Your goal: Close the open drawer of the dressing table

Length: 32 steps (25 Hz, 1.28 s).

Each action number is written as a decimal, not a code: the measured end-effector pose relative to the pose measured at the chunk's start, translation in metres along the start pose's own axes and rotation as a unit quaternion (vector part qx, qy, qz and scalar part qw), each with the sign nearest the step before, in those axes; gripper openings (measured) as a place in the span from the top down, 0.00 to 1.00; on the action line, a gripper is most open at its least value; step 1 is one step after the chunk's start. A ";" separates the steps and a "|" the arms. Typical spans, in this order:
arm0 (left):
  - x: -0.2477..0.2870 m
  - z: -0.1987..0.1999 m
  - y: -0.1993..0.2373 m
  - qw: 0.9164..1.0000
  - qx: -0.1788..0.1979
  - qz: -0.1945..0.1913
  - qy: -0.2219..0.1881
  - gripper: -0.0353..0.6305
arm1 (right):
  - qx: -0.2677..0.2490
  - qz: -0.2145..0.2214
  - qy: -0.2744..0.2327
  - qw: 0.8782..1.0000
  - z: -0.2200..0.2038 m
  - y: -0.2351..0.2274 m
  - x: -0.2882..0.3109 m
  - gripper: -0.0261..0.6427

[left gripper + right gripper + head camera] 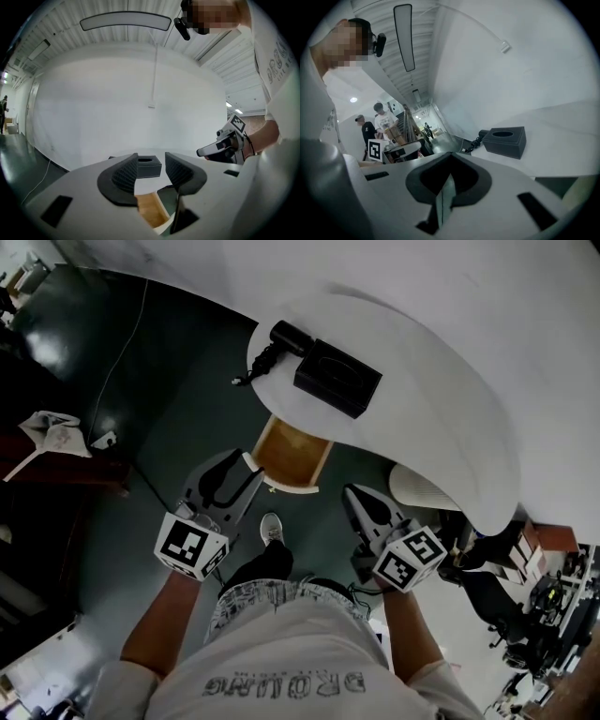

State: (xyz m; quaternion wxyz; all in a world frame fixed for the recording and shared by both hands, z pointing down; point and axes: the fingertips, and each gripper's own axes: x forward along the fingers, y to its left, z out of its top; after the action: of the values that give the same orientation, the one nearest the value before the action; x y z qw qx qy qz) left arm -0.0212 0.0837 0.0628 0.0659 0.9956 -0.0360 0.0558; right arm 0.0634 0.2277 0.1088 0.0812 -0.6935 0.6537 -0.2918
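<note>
Setting: dark floor (155, 418) is seen under a curved white tabletop (422, 362), on which a black tissue box (337, 378) and a hair dryer (291, 336) are set.
Drawer: the wooden drawer (292, 454) stands pulled out from under the tabletop's near edge, its inside bare.
Progress: nothing of the closing is judged done; the whole push inward is left.
Left claw: the left claw (247, 463) is held released and empty, jaws apart, at the drawer's front left corner; contact cannot be confirmed.
Right claw: the right claw (351, 493) is clenched on nothing, jaws together, kept off to the drawer's right and apart from it.
Pose: both forearms are extended forward and down from the body, and both claws are pointed toward the tabletop.
</note>
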 end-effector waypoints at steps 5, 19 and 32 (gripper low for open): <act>0.013 -0.006 0.022 1.000 -0.001 -0.010 0.002 0.65 | 0.005 -0.009 0.001 1.000 0.007 -0.007 0.024 0.95; 0.015 -0.050 0.060 0.998 -0.044 0.032 0.012 0.65 | -0.011 0.019 0.049 0.999 0.010 -0.020 0.083 0.95; 0.022 -0.143 0.072 0.981 -0.108 0.157 0.039 0.65 | -0.040 0.130 0.159 0.978 -0.011 -0.058 0.147 0.95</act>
State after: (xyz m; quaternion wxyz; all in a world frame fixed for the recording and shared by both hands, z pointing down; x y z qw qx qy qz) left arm -0.0199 0.0301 0.2156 0.1648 0.9617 -0.1953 0.0995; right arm 0.1040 0.0980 0.1900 -0.0145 -0.5502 0.7538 -0.3589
